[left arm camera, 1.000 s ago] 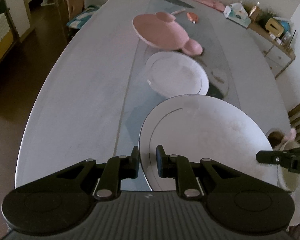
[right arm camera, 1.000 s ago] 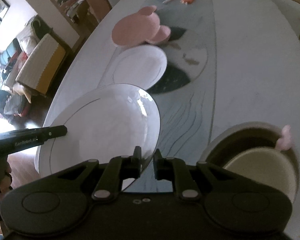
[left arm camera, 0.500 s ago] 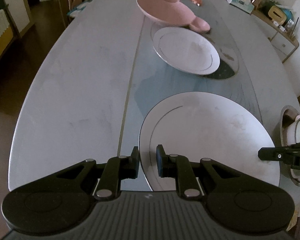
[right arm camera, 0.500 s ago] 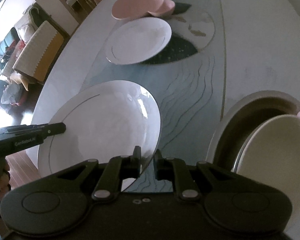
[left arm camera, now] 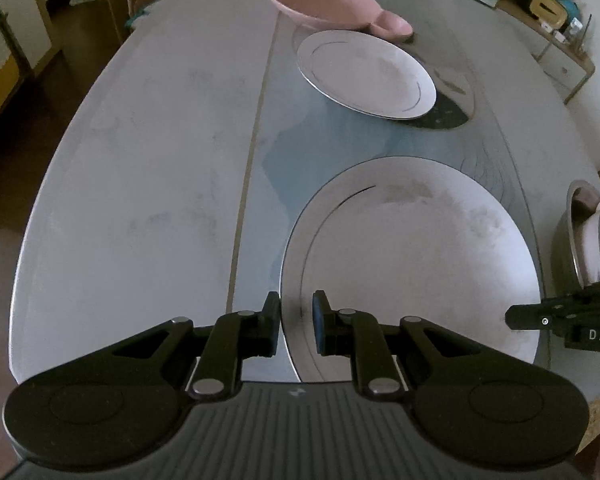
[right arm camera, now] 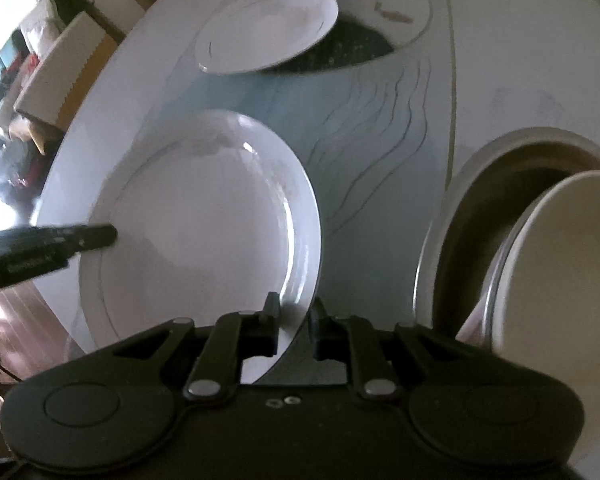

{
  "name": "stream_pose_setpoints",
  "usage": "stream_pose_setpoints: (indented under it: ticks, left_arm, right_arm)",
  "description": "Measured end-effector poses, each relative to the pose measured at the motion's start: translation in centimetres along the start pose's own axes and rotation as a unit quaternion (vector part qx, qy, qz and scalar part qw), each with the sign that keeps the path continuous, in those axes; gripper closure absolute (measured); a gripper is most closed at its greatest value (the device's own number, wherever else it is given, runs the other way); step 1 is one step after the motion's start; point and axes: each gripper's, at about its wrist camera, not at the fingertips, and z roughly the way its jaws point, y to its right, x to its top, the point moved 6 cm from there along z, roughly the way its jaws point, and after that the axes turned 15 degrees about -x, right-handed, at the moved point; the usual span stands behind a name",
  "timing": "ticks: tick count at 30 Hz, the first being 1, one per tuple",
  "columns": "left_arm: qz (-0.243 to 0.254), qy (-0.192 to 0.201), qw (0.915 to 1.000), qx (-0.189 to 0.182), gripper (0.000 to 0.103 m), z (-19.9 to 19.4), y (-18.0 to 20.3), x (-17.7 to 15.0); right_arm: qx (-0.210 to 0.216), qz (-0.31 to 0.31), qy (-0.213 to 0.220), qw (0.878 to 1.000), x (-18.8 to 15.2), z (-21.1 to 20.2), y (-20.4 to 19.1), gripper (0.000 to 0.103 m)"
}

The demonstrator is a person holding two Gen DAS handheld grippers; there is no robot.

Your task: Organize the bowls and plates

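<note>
The large white round plate with a thin dark ring (left arm camera: pixel 412 264) is held at its near rim by both tools. The left gripper (left arm camera: pixel 295 322) has its two fingers closed across the plate's edge on the left side, and the right gripper (right arm camera: pixel 293 322) clamps the opposite edge the same way. In the right wrist view the plate tilts, and whether its far rim touches the table cannot be told.

Just to the right of the plate stands a deep grey round bowl (right arm camera: pixel 512 184) with a cream bowl (right arm camera: pixel 556 264) leaning inside it; a bit of pink shows beneath the cream bowl's lower edge. The left wrist view catches only a sliver of these nested bowls at its right border.

The long pale oval table with a grey-blue patterned centre strip (left arm camera: pixel 147 168) has a broad bare stretch on the left, running to its curved edge above the dark floor.

Farther along the strip lies a smaller white plate with a thin ring (left arm camera: pixel 366 74), well apart from the held plate, resting partly over a dark patch of the pattern. Beyond it sits a wide pink dish (left arm camera: pixel 320 0) with a small pink bowl (left arm camera: pixel 394 28) touching its right side; the left wrist view shows these fully, the right wrist view only their near edges. Only the left view shows a sideboard with boxes (left arm camera: pixel 548 20) at the far right.
</note>
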Motion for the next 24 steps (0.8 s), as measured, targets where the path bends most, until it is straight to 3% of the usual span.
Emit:
stream_pose_setpoints:
  ticks: [12,24]
  left_arm:
    - [-0.001,-0.013,0.9999,-0.001,0.088,-0.1,0.0,0.3]
    - [0.023,0.017,0.9993,-0.023,0.088,-2.7,0.6,1.9]
  right_arm:
    - [-0.014,-0.01,-0.011,1.0,0.4,-0.6,-0.3,0.081]
    - [-0.028,-0.009,0.041,0.999,3.0,-4.9,0.7,0.072]
